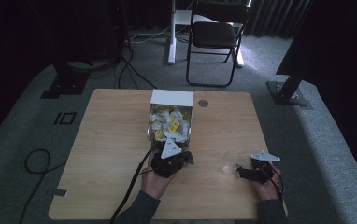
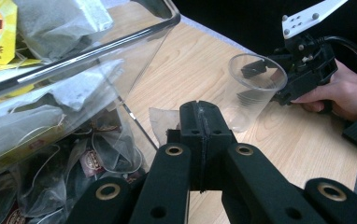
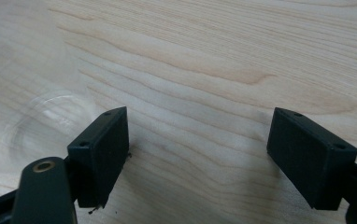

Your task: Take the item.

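I've got the left gripper with its jaws pressed flat together, parked right at the open mouth of the clear box of tea bags. I can't tell if anything thin is pinched between the jaws; one flat bag lies on the table just past the tips. In the high view the box sits around 12 o'clock from my left hand. The plastic cup stands empty at 3 o'clock, near my right gripper, whose jaws are spread wide over bare wood, holding nothing (probably waiting to steady the cup, my guess).
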The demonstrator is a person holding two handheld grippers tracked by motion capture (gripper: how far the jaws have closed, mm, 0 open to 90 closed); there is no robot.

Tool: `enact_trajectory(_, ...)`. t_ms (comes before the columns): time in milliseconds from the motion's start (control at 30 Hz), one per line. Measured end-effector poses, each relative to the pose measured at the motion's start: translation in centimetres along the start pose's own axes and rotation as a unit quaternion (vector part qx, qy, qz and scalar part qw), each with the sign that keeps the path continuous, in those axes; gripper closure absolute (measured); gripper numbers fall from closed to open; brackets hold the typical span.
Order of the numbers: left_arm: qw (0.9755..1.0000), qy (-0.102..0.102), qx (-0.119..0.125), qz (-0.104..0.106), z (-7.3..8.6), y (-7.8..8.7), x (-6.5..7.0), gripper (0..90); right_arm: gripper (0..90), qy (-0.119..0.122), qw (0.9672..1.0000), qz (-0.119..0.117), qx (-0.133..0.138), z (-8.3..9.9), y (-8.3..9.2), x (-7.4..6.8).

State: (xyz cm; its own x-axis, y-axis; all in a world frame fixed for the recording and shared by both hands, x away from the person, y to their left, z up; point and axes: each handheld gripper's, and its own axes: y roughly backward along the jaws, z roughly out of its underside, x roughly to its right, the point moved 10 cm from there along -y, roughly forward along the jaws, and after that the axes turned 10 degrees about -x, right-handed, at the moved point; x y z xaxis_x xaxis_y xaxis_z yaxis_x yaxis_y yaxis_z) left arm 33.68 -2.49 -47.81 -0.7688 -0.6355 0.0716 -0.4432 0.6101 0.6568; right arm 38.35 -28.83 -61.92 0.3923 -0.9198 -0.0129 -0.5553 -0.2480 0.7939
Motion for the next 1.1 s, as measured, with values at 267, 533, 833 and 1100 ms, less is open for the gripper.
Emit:
enact_trajectory(267,1.0000,-0.002,0.000,0.005,-0.3,-0.4,0.4,90.0,20.8,0.000,1.0000,0.000,0.000,0.0,0.0,0.0)
enact_trajectory(533,0.9999,-0.003,0.001,0.011,-0.8,-0.9,0.9,90.0,20.8,0.001,1.0000,0.000,0.000,0.0,0.0,0.0)
enact_trajectory(833,0.9999,-0.002,0.000,0.012,-0.9,-1.1,0.8,90.0,20.7,0.001,1.0000,0.000,0.000,0.0,0.0,0.0)
enact_trajectory(1100,0.9999,-0.006,0.000,0.012,-1.3,-1.3,1.1,90.0,20.7,0.001,1.0000,0.000,0.000,0.0,0.0,0.0)
